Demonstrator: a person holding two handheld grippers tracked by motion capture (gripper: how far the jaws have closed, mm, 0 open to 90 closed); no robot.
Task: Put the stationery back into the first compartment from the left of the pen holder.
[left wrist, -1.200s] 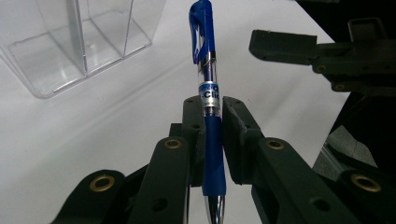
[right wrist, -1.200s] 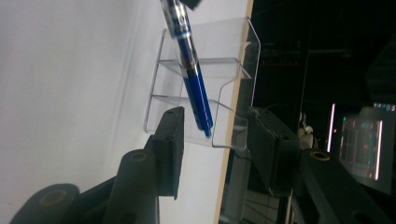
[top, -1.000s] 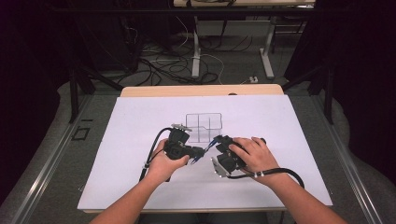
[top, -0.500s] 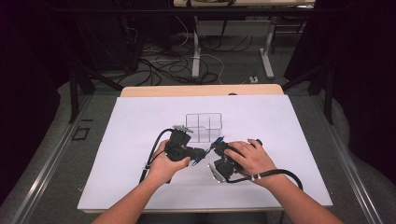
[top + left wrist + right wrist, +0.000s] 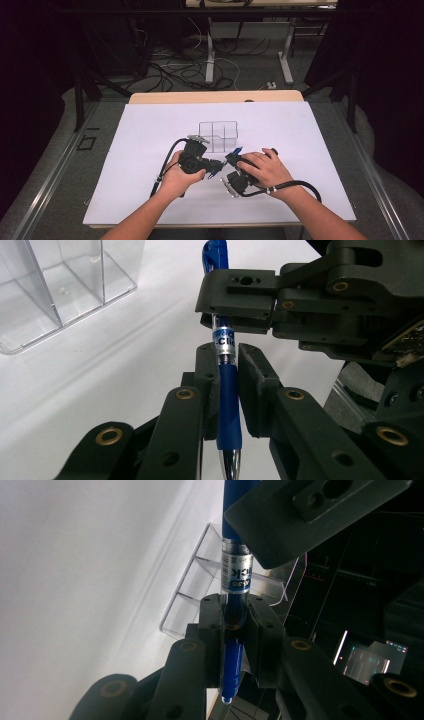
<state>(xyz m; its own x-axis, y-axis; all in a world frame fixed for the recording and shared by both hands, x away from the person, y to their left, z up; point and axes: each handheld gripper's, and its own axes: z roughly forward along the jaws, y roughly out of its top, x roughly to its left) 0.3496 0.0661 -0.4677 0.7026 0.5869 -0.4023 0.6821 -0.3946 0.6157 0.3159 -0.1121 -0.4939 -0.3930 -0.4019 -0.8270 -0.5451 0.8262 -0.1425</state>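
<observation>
A blue click pen is held between both grippers above the white table top. My left gripper is shut on the pen's blue rubber grip, with the metal tip pointing back toward the camera. My right gripper has just been closing and is shut on the pen's barrel below the printed label. In the left gripper view the right gripper clamps the pen just above my own jaws. In the high view the left gripper and the right gripper meet near the table's middle, tips together.
A clear plastic organizer with several compartments stands just behind the grippers; it shows too as the organizer at upper left. Cables trail from both grippers toward the near edge. Dark floor with cables and table legs lies beyond the far edge.
The right hand and its gripper have shifted slightly toward the near edge and closer to the left gripper. The left hand has kept still.
</observation>
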